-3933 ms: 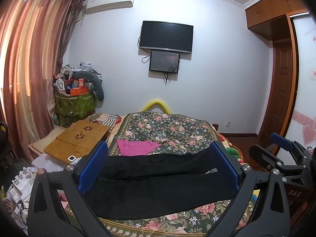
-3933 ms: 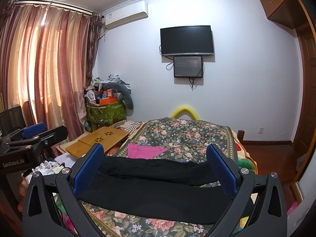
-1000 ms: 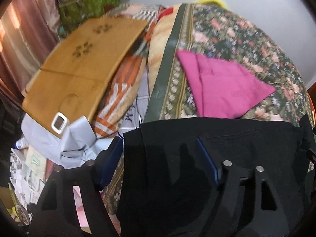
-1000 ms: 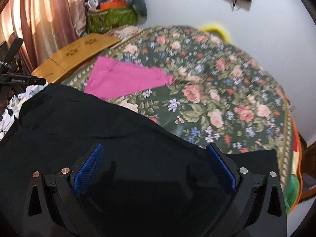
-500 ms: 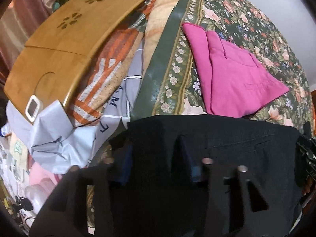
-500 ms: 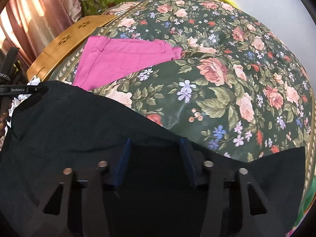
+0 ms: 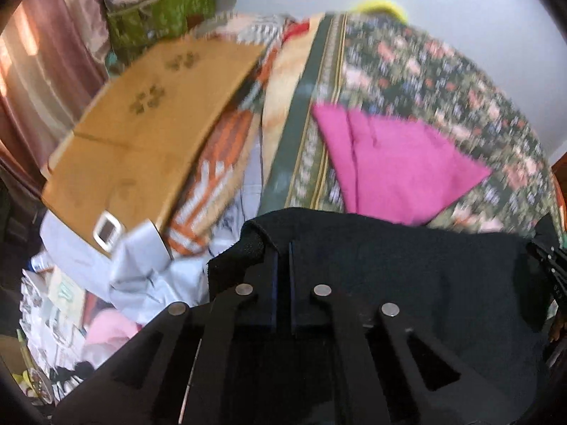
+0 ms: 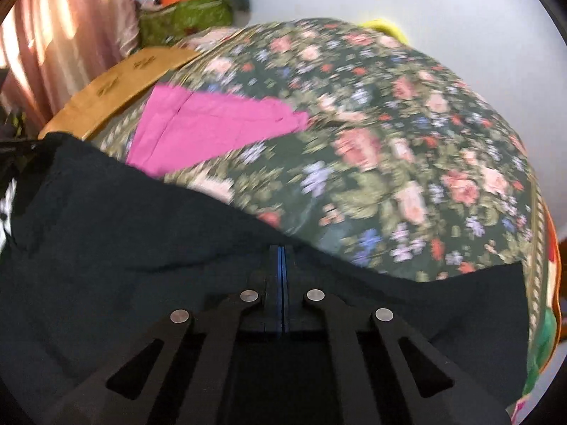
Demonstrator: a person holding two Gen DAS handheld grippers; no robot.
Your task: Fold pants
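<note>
Black pants (image 7: 407, 269) lie across the near edge of a floral bedspread (image 8: 407, 148); they fill the lower part of the right wrist view (image 8: 124, 248) too. My left gripper (image 7: 281, 248) is shut on the pants' far edge near their left end, where the cloth bunches up. My right gripper (image 8: 281, 251) is shut on the pants' far edge further right. Both views are motion-blurred.
A folded pink garment (image 7: 389, 163) lies on the bedspread beyond the pants, also in the right wrist view (image 8: 205, 127). A wooden lap desk (image 7: 141, 113) and striped bedding sit left of the bed. Clutter and curtains stand at the far left.
Both grippers came down from a raised view of the room onto the pants, then shut from wide open onto the far edge. The cloth now lifts slightly at the left gripper.
</note>
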